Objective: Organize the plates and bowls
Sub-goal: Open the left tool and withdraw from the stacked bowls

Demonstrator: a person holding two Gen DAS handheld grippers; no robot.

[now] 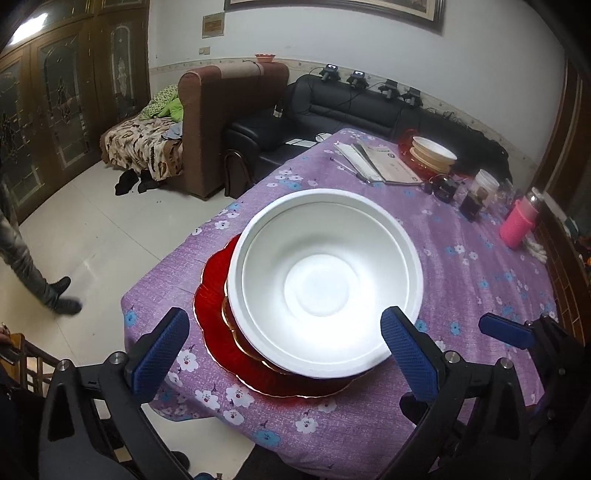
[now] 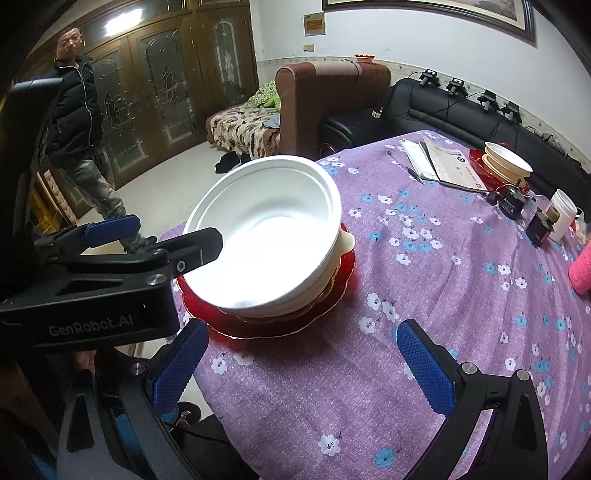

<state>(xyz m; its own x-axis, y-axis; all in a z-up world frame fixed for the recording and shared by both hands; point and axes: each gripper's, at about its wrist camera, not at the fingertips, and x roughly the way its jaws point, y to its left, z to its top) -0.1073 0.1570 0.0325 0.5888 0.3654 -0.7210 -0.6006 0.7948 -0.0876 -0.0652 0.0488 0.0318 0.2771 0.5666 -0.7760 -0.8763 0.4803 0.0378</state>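
Left wrist view: white bowl [image 1: 325, 284] sits on red plate [image 1: 221, 332] at the near table [image 1: 461, 266] corner. Left gripper [image 1: 284, 354] wide open, straddling the near rim without touching; right gripper [image 2: 301, 365] open, empty. Looks like stack just placed. Next: far-edge stack [image 2: 506, 162]. Readable: "GenRobot.AI" on gripper.

Scalloped red glass plate [image 1: 218, 332]: middle covered by the stack standing on it.
Cream bowl under the big white foam bowl [image 2: 266, 236]: only a rim sliver [image 2: 347, 242] showing.
Pink knitted bottle sleeve [image 2: 581, 271]: cut off at the right edge.
Small dark jars at the far bench edge [image 1: 474, 201]: contents too small to tell.
Framed picture on the wall [image 1: 332, 9]: cropped at the top.
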